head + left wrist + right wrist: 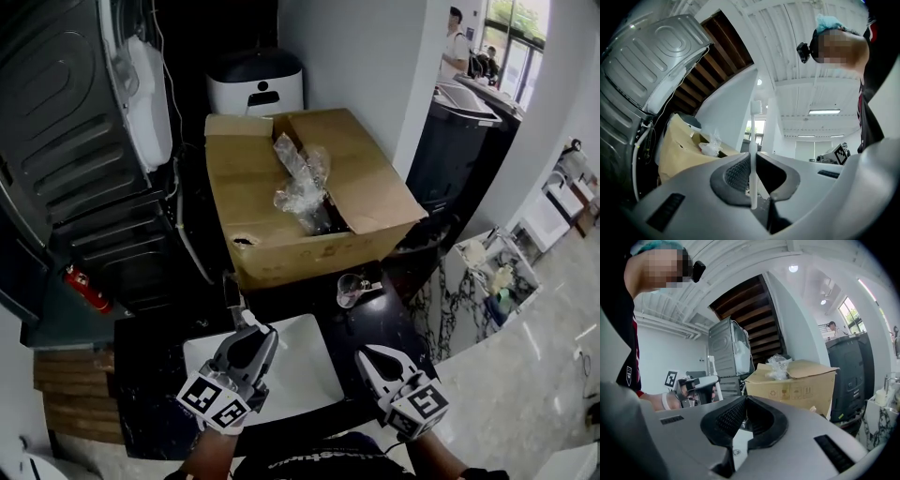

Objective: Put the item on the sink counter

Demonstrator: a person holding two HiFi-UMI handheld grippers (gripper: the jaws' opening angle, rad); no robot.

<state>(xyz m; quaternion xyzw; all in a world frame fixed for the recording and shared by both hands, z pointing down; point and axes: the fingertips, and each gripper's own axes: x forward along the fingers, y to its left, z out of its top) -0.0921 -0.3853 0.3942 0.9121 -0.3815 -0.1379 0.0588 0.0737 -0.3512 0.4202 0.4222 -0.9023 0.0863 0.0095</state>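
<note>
A white toothbrush (pixel 753 140) stands upright, its handle pinched between the jaws of my left gripper (pixel 753 161) and its head pointing up. In the head view the left gripper (pixel 246 322) hovers over the far left part of the white sink basin (pixel 300 380), which is set in the black counter (pixel 375 314). My right gripper (pixel 373 356) is held over the counter just right of the basin, jaws together with nothing between them. The right gripper view shows its closed jaws (pixel 743 401), and the left gripper (pixel 701 383) with the toothbrush (pixel 711 365) off to the left.
An open cardboard box (pixel 300 202) with plastic-wrapped items sits on the counter behind the sink. A small clear glass (pixel 351 289) stands in front of it. A grey machine (pixel 84 159) and a red fire extinguisher (pixel 84 286) are at the left. The counter's edge drops off to the right.
</note>
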